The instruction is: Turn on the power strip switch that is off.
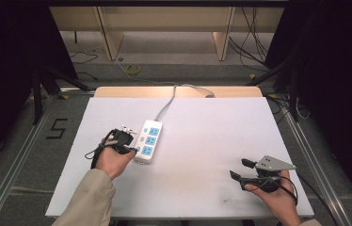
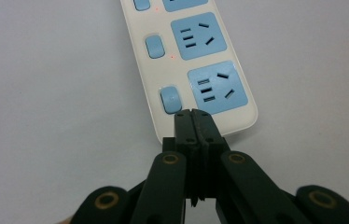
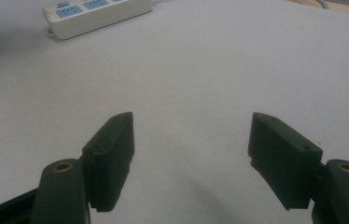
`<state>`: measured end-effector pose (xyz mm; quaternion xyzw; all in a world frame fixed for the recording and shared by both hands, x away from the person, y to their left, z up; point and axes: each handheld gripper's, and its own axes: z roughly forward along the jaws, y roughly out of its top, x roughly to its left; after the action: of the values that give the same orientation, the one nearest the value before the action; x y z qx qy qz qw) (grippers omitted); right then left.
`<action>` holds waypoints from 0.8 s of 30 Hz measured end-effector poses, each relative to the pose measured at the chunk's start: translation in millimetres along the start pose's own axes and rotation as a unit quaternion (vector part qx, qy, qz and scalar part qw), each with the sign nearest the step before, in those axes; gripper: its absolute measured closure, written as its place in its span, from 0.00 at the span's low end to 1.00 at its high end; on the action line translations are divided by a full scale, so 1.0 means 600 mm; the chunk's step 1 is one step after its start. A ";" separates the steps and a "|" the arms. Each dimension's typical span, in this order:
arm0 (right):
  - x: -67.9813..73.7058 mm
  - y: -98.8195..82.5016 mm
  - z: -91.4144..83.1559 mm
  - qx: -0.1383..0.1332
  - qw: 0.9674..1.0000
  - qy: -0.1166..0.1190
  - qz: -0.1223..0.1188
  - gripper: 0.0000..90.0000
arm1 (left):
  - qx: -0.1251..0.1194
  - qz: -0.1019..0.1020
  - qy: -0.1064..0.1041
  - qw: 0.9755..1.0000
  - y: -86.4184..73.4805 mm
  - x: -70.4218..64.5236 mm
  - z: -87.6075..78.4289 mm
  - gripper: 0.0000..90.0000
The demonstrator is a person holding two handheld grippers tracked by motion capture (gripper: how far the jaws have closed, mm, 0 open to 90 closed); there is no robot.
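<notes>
Left hand-held gripper [image 2: 194, 114] closed, tips at power strip's [image 2: 219, 56] nearest switch [image 2: 170, 99]

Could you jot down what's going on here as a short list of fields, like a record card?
Table: white board
Main thing: power strip, white with blue sockets, cord running off the far edge
Left gripper: jaws shut, tips at the strip's near-end blue switch; contact unclear
Right gripper: jaws open, holding nothing, well apart from the strip
Indicator lights: small red dots beside the switches
</notes>
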<state>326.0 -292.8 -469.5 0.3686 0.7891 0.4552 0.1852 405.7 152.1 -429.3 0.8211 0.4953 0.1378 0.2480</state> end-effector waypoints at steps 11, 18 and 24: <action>-0.001 0.000 0.000 0.000 1.000 0.000 0.000 0.36 | 0.007 -0.004 0.005 1.000 0.016 0.002 0.013 1.00; -0.001 0.000 0.000 0.000 1.000 0.000 0.000 0.36 | 0.011 -0.006 0.010 1.000 0.024 0.002 0.020 1.00; 0.000 0.000 0.000 0.000 1.000 -0.001 0.000 0.36 | 0.011 -0.010 0.011 1.000 0.028 0.004 0.023 1.00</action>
<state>326.2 -292.9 -469.6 0.3690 0.7888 0.4551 0.1857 425.9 144.0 -432.0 0.8174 0.5076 0.1386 0.2347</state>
